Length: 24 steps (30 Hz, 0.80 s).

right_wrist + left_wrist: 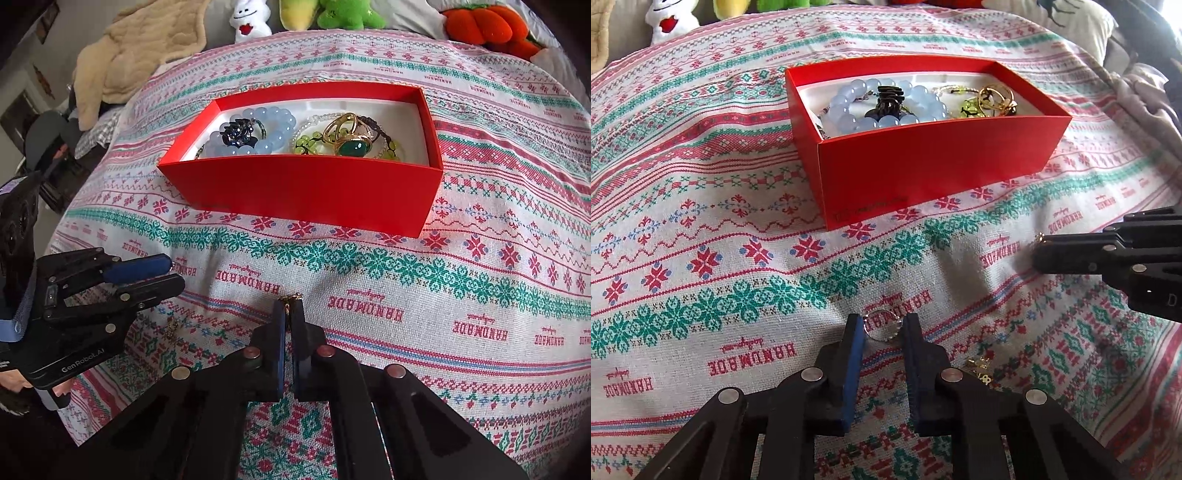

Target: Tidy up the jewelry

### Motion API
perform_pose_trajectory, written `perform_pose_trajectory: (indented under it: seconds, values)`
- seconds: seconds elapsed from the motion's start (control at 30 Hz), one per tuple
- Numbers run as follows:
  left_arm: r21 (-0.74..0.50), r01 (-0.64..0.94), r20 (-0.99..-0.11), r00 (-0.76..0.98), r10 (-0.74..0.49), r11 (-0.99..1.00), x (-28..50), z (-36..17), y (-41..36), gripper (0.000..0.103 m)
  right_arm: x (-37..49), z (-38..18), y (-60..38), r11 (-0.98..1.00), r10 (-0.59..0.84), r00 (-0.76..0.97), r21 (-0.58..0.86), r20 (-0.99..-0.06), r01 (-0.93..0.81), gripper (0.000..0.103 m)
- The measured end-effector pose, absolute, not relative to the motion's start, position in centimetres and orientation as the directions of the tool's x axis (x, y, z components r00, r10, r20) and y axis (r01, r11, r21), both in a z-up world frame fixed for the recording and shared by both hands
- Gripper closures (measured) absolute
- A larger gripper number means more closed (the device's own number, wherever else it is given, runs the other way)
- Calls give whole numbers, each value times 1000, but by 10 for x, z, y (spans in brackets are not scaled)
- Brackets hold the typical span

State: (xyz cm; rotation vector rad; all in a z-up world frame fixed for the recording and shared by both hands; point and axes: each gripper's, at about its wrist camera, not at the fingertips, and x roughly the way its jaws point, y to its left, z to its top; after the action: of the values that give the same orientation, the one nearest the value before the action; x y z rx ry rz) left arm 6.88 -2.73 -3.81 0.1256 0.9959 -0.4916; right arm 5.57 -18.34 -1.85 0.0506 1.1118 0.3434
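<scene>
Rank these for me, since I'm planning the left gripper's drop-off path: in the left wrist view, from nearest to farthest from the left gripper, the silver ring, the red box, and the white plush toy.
1. Silver ring: between the left gripper jaws, on the cloth.
2. Red box: ahead, mid-cloth, slightly right.
3. White plush toy: far top left, past the cloth's edge.

Bright soft daylight, faint shadows, sharp centre, strong fisheye bending, dark corners
</scene>
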Motion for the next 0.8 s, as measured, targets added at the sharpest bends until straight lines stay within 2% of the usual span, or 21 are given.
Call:
perform_pose_trajectory:
  seconds: [0.17,0.2,0.8]
  values:
    - [-128,445,-827,446,-344,886,68,-36,-24,91,57,-15,-181,947,293,404,206,-866,-247,101]
    - [-134,443,-828,442,-346,886,68,-36,-23,103,58,-13,-181,947,294,408,206,-864,-246,101]
    - [-132,427,-819,461,-341,894,66,-13,-25,103,60,27,-186,944,316,482,220,-817,-247,101]
